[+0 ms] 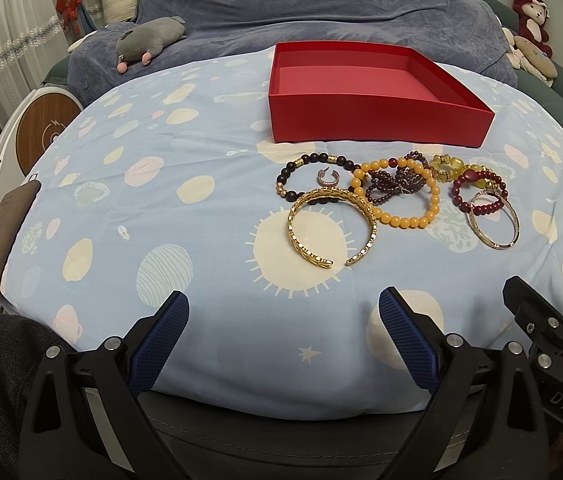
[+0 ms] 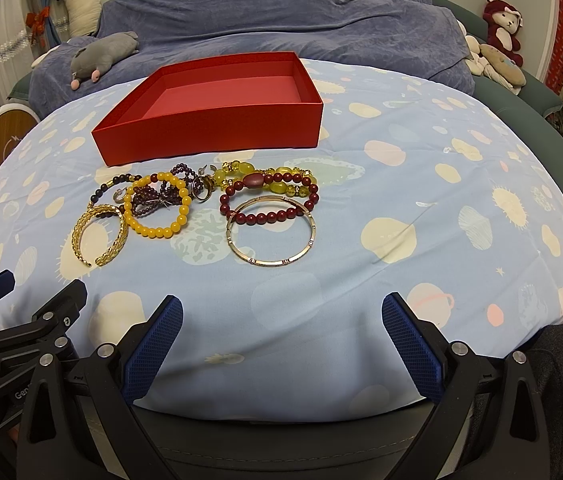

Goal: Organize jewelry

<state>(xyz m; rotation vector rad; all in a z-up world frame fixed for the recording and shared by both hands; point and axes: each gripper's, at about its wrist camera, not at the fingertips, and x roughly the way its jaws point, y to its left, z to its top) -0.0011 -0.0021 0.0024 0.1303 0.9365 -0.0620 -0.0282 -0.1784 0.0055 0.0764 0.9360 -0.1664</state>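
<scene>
Nearest the cameras, the left claw point(image 1: 283, 306) hangs low over the near edge of the surface point(image 1: 201, 272), its blue-padded fingers spread wide apart with nothing between them. The right claw point(image 2: 281, 308) sits just beside it, fingers equally wide apart and empty. Both hover above a light blue cloth point(image 2: 401, 240) printed with planets and suns.

Past the claws lies a cluster of jewelry. A gold cuff point(image 1: 331, 226) with its gap facing the claws lies closest on the left side, overlapping a dark bead bracelet point(image 1: 309, 176) behind it, with a small ring-like piece point(image 1: 326, 178) inside that loop. Beside the cuff sits a yellow bead bracelet point(image 1: 399, 194) touching a tangle of purple beads point(image 1: 395, 182). To the right, a thin metal bangle point(image 2: 271, 232) overlaps a red bead bracelet point(image 2: 269, 196), and a yellow-green bead bracelet point(image 2: 269, 174) lies just behind.

Beyond the jewelry stands an open red box point(image 1: 377, 120), empty inside. Farther back are a blue blanket point(image 2: 281, 16), a grey plush toy point(image 1: 149, 40) and a red plush toy point(image 2: 501, 30).
</scene>
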